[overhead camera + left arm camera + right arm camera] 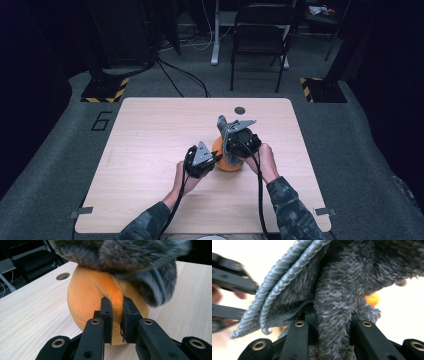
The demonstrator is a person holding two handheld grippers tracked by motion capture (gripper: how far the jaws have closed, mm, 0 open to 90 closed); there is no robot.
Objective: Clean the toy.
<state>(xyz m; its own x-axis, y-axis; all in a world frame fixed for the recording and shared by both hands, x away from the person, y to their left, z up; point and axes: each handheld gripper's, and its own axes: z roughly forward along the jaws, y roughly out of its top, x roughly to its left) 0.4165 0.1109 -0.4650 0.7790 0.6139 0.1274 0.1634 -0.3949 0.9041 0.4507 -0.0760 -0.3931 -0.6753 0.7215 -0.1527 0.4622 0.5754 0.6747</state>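
Jaws of left gripper [117, 315] pinch a fold of the orange plush ball [90, 297] resting mid-table [150, 130]; right gripper [332, 325] clamps grey furry cloth [337, 277], draped lengthwise over the ball's top.

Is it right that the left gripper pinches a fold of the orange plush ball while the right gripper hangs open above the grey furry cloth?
Not quite. The left gripper does pinch a fold of the orange plush ball, but the right gripper is not open: the right gripper view shows its jaws shut on a bunch of the grey furry cloth.
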